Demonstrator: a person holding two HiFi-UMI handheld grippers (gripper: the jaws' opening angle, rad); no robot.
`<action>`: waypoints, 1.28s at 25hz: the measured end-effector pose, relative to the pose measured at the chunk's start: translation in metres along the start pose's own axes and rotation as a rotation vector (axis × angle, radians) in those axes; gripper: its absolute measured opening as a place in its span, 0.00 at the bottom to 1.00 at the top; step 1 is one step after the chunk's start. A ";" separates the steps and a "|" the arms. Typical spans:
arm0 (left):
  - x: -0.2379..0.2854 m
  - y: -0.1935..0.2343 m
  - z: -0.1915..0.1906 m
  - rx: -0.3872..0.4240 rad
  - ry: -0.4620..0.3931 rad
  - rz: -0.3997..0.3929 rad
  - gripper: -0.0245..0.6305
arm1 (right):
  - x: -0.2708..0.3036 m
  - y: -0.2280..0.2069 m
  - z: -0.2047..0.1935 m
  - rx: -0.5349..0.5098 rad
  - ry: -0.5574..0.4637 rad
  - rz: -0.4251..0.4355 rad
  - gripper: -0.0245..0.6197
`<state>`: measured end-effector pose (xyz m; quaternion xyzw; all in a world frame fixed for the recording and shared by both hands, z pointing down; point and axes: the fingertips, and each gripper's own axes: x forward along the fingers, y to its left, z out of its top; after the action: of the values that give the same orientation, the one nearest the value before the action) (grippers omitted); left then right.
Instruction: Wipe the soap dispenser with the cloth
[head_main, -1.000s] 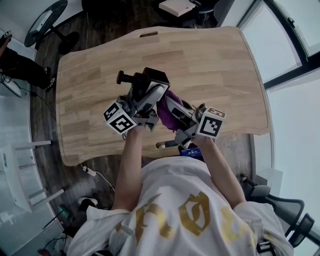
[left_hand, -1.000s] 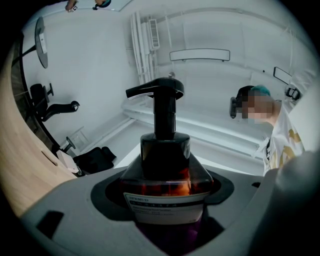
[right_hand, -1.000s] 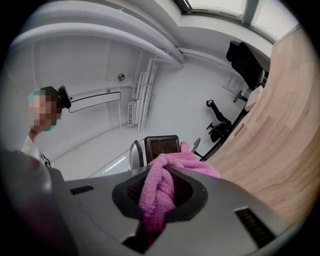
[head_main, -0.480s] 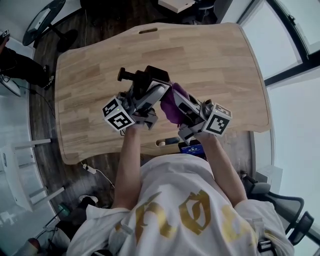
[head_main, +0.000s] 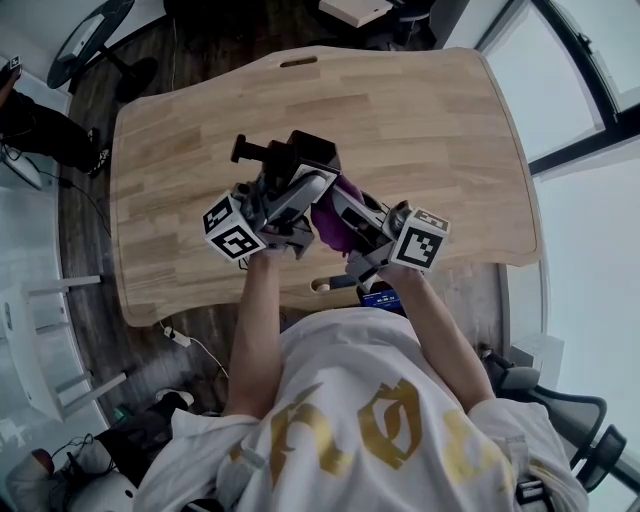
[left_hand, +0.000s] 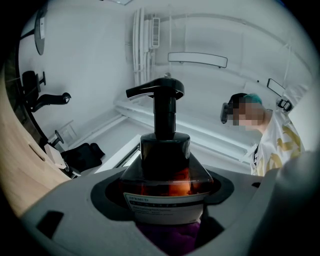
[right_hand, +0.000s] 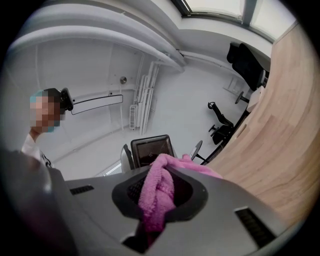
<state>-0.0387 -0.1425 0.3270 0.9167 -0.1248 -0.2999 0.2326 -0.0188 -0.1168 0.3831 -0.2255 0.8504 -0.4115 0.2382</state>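
Soap dispenser (left_hand: 165, 150): dark bottle w/ black pump, over wooden table (head_main: 430, 130), clamped at its body in left gripper (left_hand: 165, 194), jaws closed on it. Cloth (right_hand: 159, 175): pink-purple, pinched btwn right gripper (right_hand: 160, 196) jaws, prob. touching bottle's underside. Grippers just beside each other.

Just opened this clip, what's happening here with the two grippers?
A person stands over a wooden table with a gripper in each hand. The left gripper is clamped on a dark pump soap dispenser, held above the table. The right gripper is clamped on a purple cloth, which lies against the dispenser's lower part.
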 end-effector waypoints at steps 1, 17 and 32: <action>-0.001 0.002 -0.001 0.001 0.003 0.008 0.59 | -0.001 0.000 -0.003 0.005 0.008 0.002 0.08; -0.030 0.048 -0.045 0.093 0.268 0.213 0.59 | -0.020 -0.025 -0.015 -0.009 0.035 -0.050 0.08; -0.083 0.090 -0.117 0.189 0.618 0.378 0.59 | -0.053 -0.096 0.008 -0.250 0.068 -0.427 0.08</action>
<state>-0.0407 -0.1487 0.4963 0.9422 -0.2427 0.0519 0.2251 0.0456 -0.1445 0.4679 -0.4138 0.8353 -0.3514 0.0872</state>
